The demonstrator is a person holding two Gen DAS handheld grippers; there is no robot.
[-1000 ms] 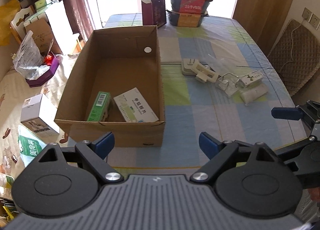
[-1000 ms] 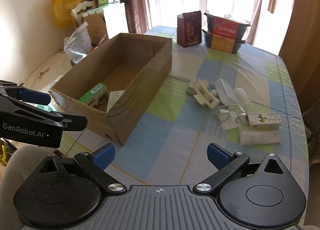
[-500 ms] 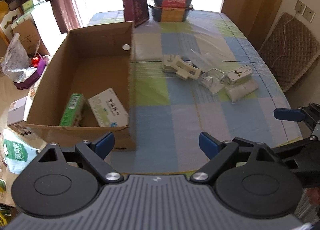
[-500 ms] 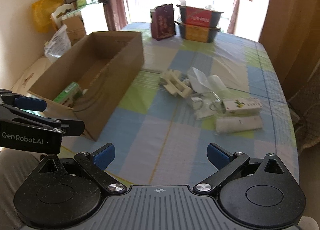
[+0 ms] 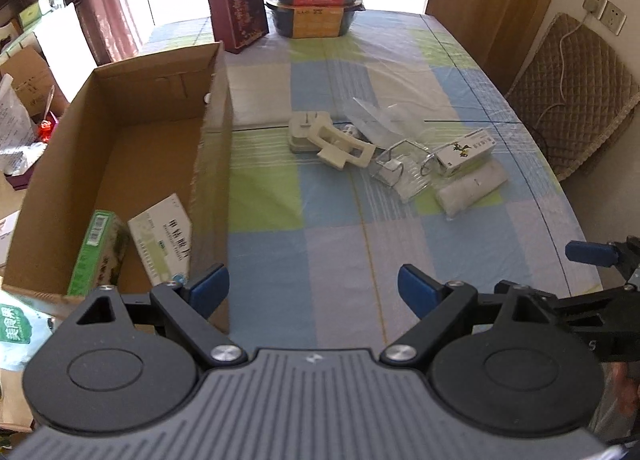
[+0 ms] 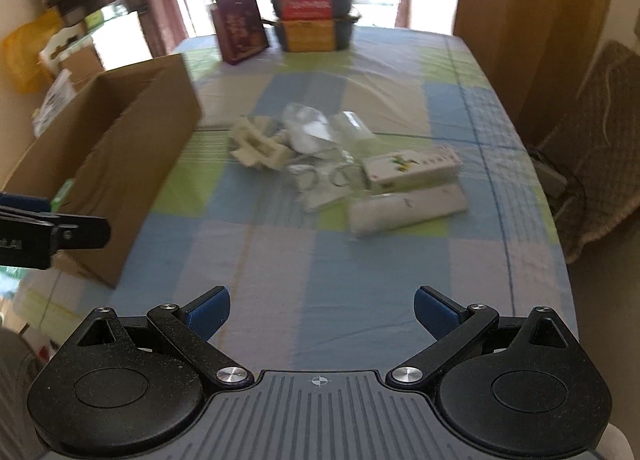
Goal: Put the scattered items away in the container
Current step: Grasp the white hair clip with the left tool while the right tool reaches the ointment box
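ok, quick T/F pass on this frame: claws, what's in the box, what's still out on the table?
1. Both claws are open and hold nothing. True: left claw and right claw are spread wide, nothing between the pads.
2. The cardboard box is empty. False: a green carton and a white medicine box lie inside.
3. The white roll is still on the tablecloth. True.
4. The small white carton sits inside the cardboard box. False: it lies on the table, just beyond the white roll.
5. The maroon box lies flat. False: it stands upright at the far end.
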